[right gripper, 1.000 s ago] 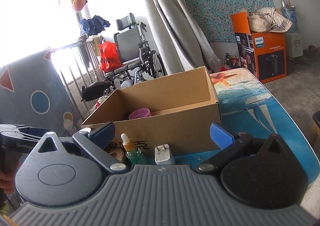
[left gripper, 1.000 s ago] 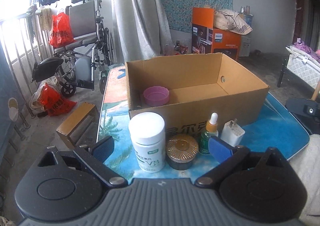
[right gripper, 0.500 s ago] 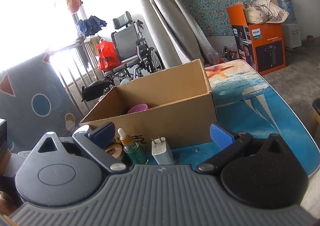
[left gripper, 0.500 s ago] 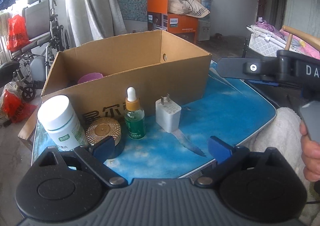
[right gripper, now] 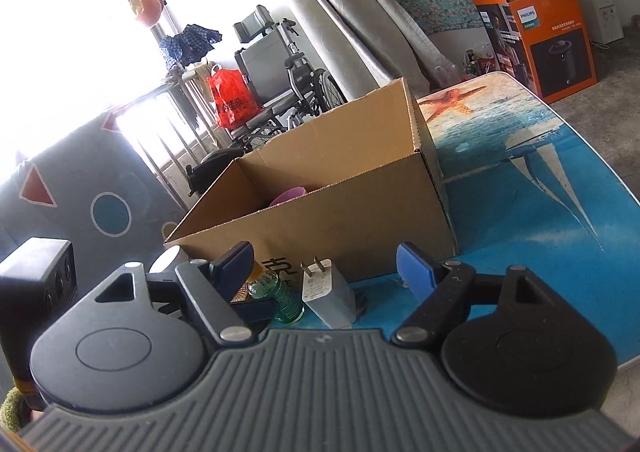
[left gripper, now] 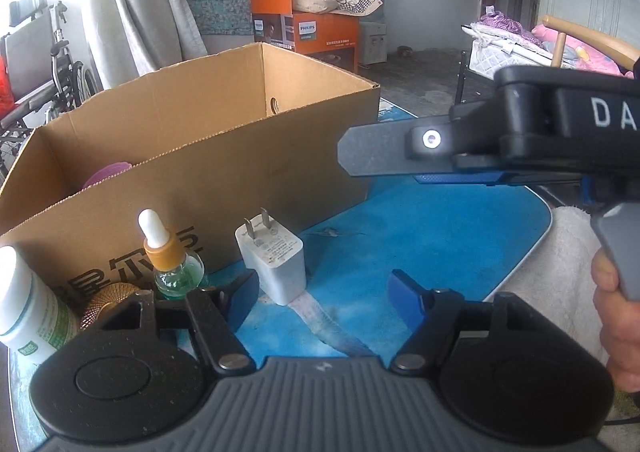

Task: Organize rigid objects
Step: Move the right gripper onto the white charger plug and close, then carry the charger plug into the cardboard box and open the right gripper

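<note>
An open cardboard box (left gripper: 224, 172) stands on the blue table (left gripper: 420, 236) with a pink lid (left gripper: 106, 174) inside. In front of it stand a white bottle (left gripper: 24, 312), a gold tin (left gripper: 108, 298), a green dropper bottle (left gripper: 172, 264) and a white charger plug (left gripper: 272, 264). My left gripper (left gripper: 322, 300) is low over the table with its jaws closing; the charger is just ahead by the left finger, untouched. My right gripper (right gripper: 326, 268) also has its jaws closing, with the charger (right gripper: 328, 292) between the fingers but clear of the pads. It reaches in from the right (left gripper: 360, 164).
A person's hand (left gripper: 616, 316) holds the right gripper's handle over a white towel (left gripper: 560, 252). Off the table are a wheelchair (right gripper: 288, 76), a curtain (right gripper: 352, 12), an orange appliance box (left gripper: 312, 28) and a bed (left gripper: 540, 40). The table's right half (right gripper: 540, 220) carries nothing.
Both grippers' jaws have narrowed. The left gripper swung right and down from the white bottle to the charger. The right gripper sank, rolled, and reached further into the left view.
</note>
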A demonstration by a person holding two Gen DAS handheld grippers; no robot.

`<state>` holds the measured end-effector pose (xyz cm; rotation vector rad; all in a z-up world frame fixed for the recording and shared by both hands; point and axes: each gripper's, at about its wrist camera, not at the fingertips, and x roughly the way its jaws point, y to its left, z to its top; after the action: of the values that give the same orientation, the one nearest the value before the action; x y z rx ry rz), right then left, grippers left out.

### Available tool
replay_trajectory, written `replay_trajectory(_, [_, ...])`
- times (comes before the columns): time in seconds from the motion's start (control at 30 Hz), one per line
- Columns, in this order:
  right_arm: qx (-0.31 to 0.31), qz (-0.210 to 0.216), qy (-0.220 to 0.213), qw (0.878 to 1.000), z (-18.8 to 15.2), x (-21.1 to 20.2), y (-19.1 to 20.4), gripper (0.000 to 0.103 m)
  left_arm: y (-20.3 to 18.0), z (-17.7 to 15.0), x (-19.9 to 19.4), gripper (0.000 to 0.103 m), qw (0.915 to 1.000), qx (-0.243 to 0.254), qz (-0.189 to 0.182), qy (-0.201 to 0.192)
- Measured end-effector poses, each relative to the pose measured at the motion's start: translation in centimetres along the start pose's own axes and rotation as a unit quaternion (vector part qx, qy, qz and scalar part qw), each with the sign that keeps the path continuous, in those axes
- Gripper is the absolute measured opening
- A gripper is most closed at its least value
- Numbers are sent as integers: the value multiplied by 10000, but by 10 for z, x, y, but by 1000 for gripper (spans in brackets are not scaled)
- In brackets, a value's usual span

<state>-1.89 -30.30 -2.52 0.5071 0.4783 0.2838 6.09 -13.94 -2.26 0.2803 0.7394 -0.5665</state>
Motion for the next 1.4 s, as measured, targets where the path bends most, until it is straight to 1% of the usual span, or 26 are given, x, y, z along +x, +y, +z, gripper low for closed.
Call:
replay_trajectory(0.03, [107,64,44,9999,2,4,-6,72,1,1,4,70,10000,-24,72,63])
replay_trajectory(0.1, [344,219,192,9990,5,18,-20,63,2,3,12,65,9998,-67,148,142])
replay_trajectory(0.13, [433,285,273,9983,7,27,-25,60,2,3,15,61,9997,-92,158,178])
replay_trajectory(0.17, [515,348,373,9974,9,35,-29,54,4,4,19,60,9995,-129,153,224])
replay_trajectory(0.2, [576,416,453,9964,10,42,-33,51,4,4,21,60,9995,-147,147,253])
replay_trajectory(0.37, [944,774,823,9891,13,79,-50,46,6,8,34,59,9991,-120,233,339])
replay_trajectory(0.53, [1204,971,1066,9822,10,106,-58,43,12,12,42,59,9985,-326,195,392])
replay_trajectory(0.6, [1269,1036,1183,9794,7,116,-59,43,14,13,43,57,9987,-358,132,344])
replay_trajectory(0.63, [1287,1050,1241,9783,5,121,-59,42,13,14,43,53,9989,-346,81,308])
replay_trajectory(0.7, [1290,998,1316,9778,3,126,-59,42,12,14,43,53,9991,-319,41,281])
replay_trajectory(0.77, [1268,905,1303,9792,3,126,-58,42,11,14,44,46,9992,-302,6,255])
replay_trajectory(0.87, [1348,778,1322,9789,3,124,-59,42,13,13,44,42,9990,-359,-142,240])
replay_trajectory(1.17, [1383,393,1361,9802,-2,102,-58,43,2,10,42,41,9984,-334,-349,283])
replay_trajectory(1.4, [1330,286,1392,9809,-7,84,-55,44,-4,9,40,41,9980,-270,-477,322])
